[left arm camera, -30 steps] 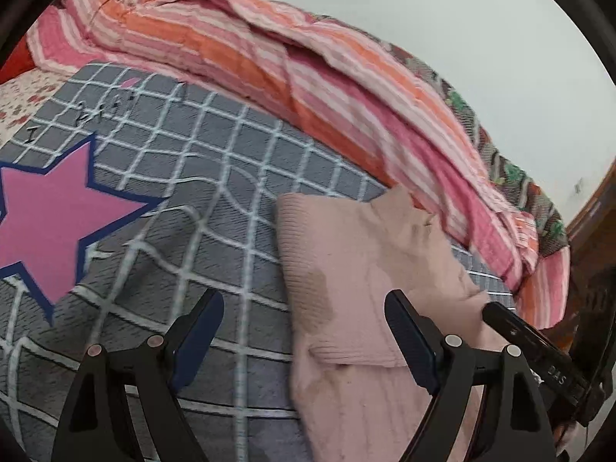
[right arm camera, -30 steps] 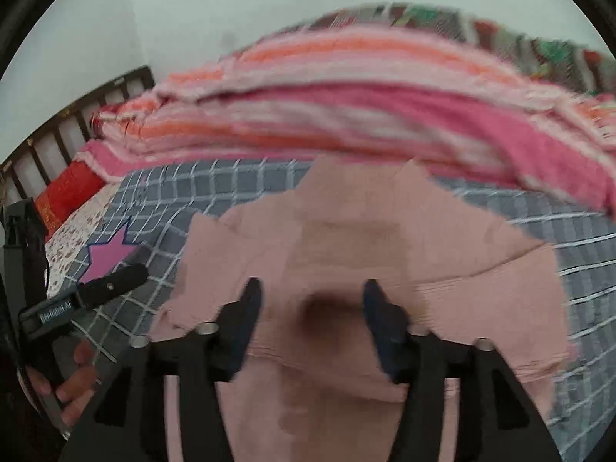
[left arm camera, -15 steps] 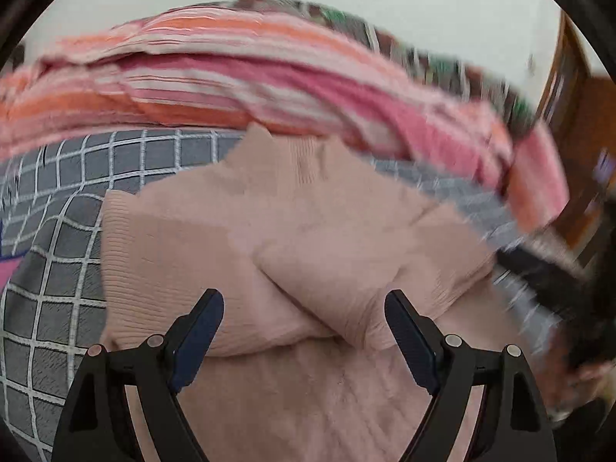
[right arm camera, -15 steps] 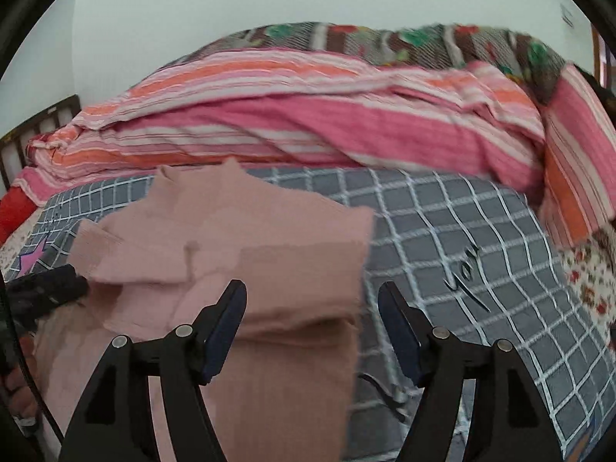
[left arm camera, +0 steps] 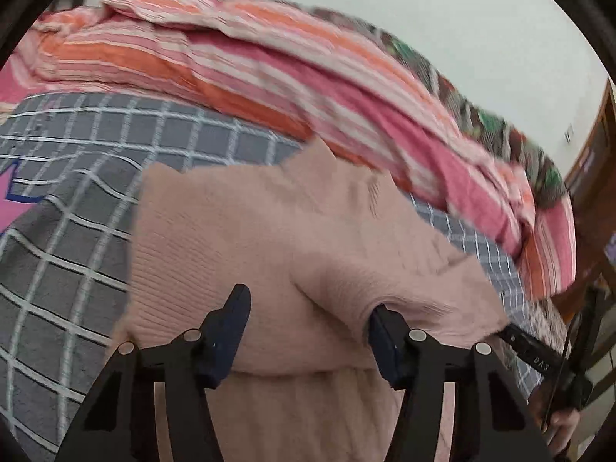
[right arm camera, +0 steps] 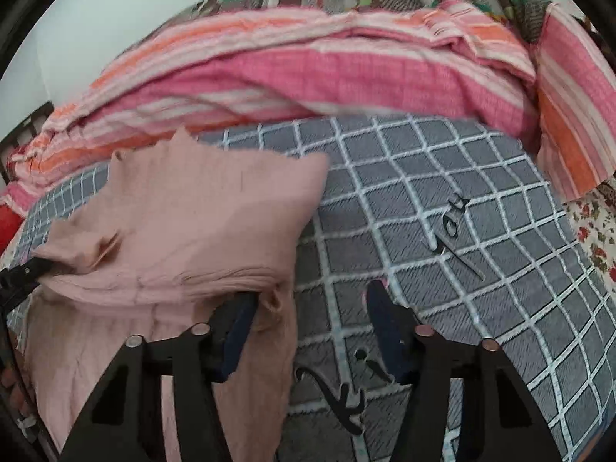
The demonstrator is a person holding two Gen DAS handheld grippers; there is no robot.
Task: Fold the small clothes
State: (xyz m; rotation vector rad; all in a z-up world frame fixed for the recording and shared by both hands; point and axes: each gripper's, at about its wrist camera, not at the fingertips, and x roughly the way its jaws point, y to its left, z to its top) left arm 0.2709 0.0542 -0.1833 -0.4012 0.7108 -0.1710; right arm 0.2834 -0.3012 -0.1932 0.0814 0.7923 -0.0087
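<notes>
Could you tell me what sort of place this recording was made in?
Most likely a bedroom: the pink sweater lies on a grey checked bedspread, with a striped pink-and-orange quilt heaped behind it.

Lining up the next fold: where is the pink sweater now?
The pink sweater lies left in the right wrist view, on the grey checked blanket, before the striped quilt.

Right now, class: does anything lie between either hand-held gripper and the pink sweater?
Nothing visible does. The left hand-held gripper is open right over the sweater; the right hand-held gripper is open at its edge on the checked bedspread.
</notes>
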